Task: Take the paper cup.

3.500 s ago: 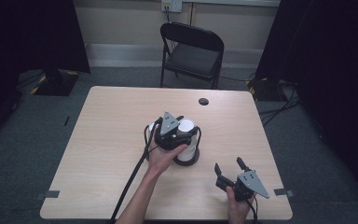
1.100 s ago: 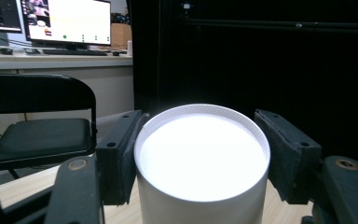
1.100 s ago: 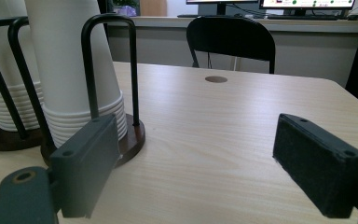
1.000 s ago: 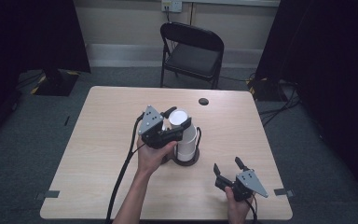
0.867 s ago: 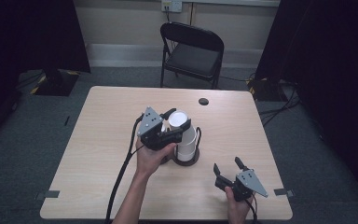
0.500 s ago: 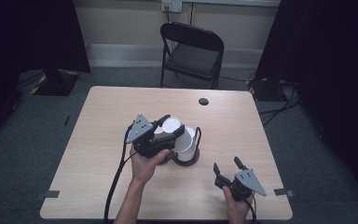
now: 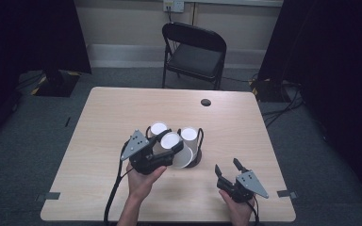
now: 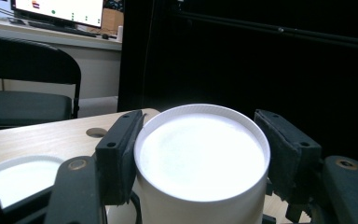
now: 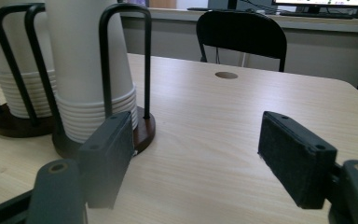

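Holding 1 white cup [image 7: 173, 148] between its jaws, the left claw [image 7: 162, 151] keeps it tilted just beside the 2 wire holders [image 7: 194, 157] on the tabletop [image 7: 103, 113], probably because the cup belongs to one of the stacks there. In the left gripper view the pads press the cup's wall at both sides. The right claw [image 7: 229, 168] waits with jaws wide apart and empty, near the front edge, well apart from the holders. The lower part of the held cup is hidden behind the claw, so I cannot tell if it touches the nearest stack [image 9: 86, 70].
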